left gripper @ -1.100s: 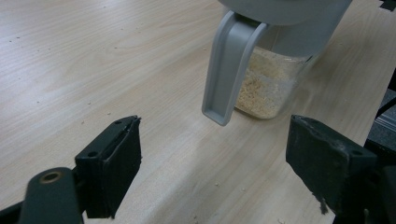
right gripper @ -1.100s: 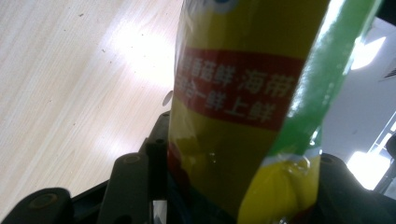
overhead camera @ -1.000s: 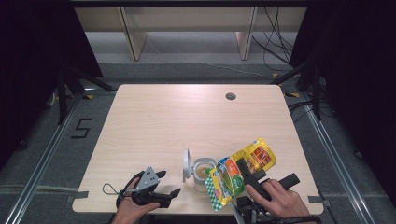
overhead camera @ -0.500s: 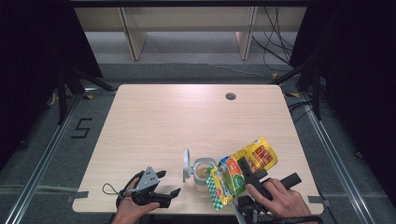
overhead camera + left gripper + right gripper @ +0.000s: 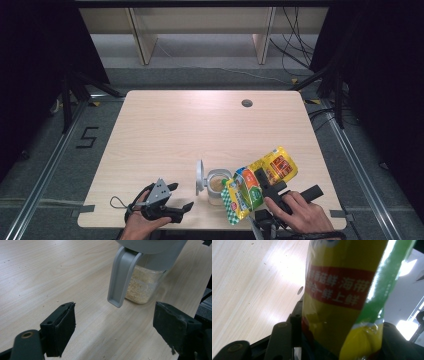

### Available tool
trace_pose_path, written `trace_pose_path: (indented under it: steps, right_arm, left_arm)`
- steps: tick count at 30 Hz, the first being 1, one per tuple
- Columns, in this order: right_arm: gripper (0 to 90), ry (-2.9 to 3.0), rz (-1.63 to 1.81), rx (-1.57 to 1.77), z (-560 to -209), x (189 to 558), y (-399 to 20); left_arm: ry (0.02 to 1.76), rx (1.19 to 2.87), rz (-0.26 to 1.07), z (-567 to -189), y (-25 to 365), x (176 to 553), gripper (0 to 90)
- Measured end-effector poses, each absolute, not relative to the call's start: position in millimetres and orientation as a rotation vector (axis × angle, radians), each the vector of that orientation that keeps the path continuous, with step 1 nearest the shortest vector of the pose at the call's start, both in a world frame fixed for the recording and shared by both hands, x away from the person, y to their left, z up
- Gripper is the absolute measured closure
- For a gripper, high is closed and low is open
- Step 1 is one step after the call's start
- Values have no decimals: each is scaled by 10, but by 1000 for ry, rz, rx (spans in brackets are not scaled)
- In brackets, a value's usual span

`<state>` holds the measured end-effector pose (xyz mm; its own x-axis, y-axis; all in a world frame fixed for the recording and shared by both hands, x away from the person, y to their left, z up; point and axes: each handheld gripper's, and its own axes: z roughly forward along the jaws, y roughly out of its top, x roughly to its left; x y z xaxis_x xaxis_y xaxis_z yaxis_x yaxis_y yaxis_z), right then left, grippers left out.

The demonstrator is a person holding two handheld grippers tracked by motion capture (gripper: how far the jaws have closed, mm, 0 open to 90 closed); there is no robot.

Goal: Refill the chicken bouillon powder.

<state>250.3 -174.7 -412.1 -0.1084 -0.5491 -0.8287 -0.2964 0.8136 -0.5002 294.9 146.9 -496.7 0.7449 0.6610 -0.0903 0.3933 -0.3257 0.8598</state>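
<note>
High view: the right claw [image 5: 263,186] pinches a yellow-green bag [image 5: 257,182] tilted over the open jar [image 5: 218,185] at the desk's [image 5: 200,125] near edge — soft, crinkly and probably light, so it is best held mid-body as now; its flipped-up lid [image 5: 199,176] stands just left of the jar. The left claw [image 5: 182,199] rests spread on the desk nearby. Left gripper view: jaws wide apart, nothing between them; the jar [image 5: 145,282], rigid clear plastic partly filled with granules, could tip — its hanging lid [image 5: 121,277] is in the way. Right gripper view: the glossy bag [image 5: 339,300] looks slippery between the jaws.
</note>
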Motion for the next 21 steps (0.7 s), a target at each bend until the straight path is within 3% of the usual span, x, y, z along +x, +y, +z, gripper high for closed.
trace_pose_path:
  steps: [21]
  right_arm:
    - [547,1715,-224,-618,-4131,2486,-1764]
  left_arm:
    - [802,1959,344,-4964,1473,2949,177]
